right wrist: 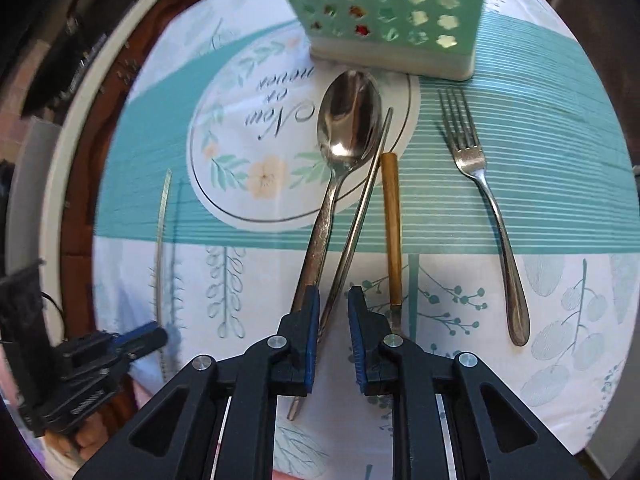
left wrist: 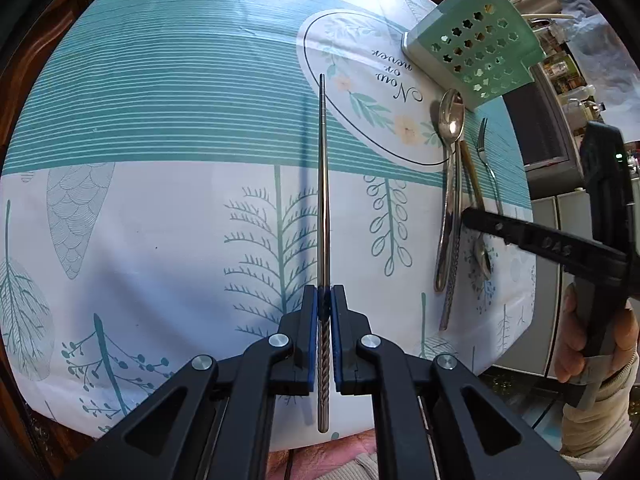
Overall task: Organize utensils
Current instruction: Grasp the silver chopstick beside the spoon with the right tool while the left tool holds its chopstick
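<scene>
My left gripper [left wrist: 325, 300] is shut on a thin metal chopstick [left wrist: 323, 180] that points forward above the tablecloth. A large spoon [right wrist: 348, 120], a second metal chopstick [right wrist: 360, 208], a wooden-handled utensil [right wrist: 390, 224] and a fork [right wrist: 496, 216] lie side by side in front of the green perforated utensil holder [right wrist: 392, 12]. My right gripper [right wrist: 334, 296] points down over them with its jaws a little apart. The second chopstick runs between them, close to the left pad, and the two pads do not both press on it. The spoon's handle passes under the left finger.
The round table's edge [right wrist: 80, 152] curves along the left, with dark wood and clutter beyond it. The left gripper [right wrist: 156, 336] and its chopstick [right wrist: 162, 240] sit to the left of the right gripper. A hand [left wrist: 600, 336] holds the right gripper's handle.
</scene>
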`<state>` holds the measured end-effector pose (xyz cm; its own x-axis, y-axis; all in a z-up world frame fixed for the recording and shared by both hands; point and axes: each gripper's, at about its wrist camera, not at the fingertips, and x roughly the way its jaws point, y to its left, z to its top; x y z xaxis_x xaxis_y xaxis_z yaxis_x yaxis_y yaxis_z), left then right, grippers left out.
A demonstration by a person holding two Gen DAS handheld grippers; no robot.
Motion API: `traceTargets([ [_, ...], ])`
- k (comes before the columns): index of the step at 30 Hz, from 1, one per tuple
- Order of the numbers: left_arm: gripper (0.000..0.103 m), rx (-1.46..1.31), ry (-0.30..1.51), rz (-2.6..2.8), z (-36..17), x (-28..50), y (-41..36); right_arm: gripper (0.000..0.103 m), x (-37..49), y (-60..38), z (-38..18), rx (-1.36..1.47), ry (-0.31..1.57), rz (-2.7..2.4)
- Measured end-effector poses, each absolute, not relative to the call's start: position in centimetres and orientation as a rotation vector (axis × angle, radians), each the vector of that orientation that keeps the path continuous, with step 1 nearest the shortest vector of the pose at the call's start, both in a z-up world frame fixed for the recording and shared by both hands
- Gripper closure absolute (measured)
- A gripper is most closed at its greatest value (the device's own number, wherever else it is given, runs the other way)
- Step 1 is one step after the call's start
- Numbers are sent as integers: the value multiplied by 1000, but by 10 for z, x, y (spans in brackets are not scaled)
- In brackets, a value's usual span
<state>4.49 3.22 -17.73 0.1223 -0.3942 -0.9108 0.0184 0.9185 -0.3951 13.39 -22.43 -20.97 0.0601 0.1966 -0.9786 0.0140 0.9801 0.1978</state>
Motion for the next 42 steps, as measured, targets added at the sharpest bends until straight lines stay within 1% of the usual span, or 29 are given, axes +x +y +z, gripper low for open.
traceTargets([
  [6, 99, -371, 1414, -337, -177, 47, 41, 90, 137, -199, -212, 5, 1550, 76],
  [9, 99, -390, 1413, -352, -178, 48, 44, 91, 134, -177, -211, -142, 1559, 50],
  [13, 99, -408, 1399, -372, -176, 49, 49, 91, 134, -172, -208, -136, 1609, 53],
  [17, 99, -412, 1392, -388, -175, 49, 50, 95, 134, -175, -202, -113, 1598, 50],
  [21, 99, -419, 1375, -417, -170, 47, 50, 98, 126, -212, -193, 63, 1609, 107],
  [28, 99, -427, 1331, -468, -150, 49, 44, 98, 101, -275, -156, 460, 1444, 254],
  [32, 99, -405, 1301, -502, -135, 49, 30, 99, 83, -301, -144, 612, 1348, 322],
  [34, 99, -388, 1302, -516, -130, 49, 20, 99, 76, -309, -147, 661, 1323, 348],
  [39, 99, -345, 1355, -522, -140, 47, -2, 99, 68, -306, -174, 696, 1416, 388],
  [41, 99, -334, 1388, -523, -151, 44, -9, 100, 67, -299, -190, 664, 1461, 375],
  [42, 99, -332, 1399, -522, -156, 44, -14, 103, 66, -297, -189, 638, 1472, 365],
])
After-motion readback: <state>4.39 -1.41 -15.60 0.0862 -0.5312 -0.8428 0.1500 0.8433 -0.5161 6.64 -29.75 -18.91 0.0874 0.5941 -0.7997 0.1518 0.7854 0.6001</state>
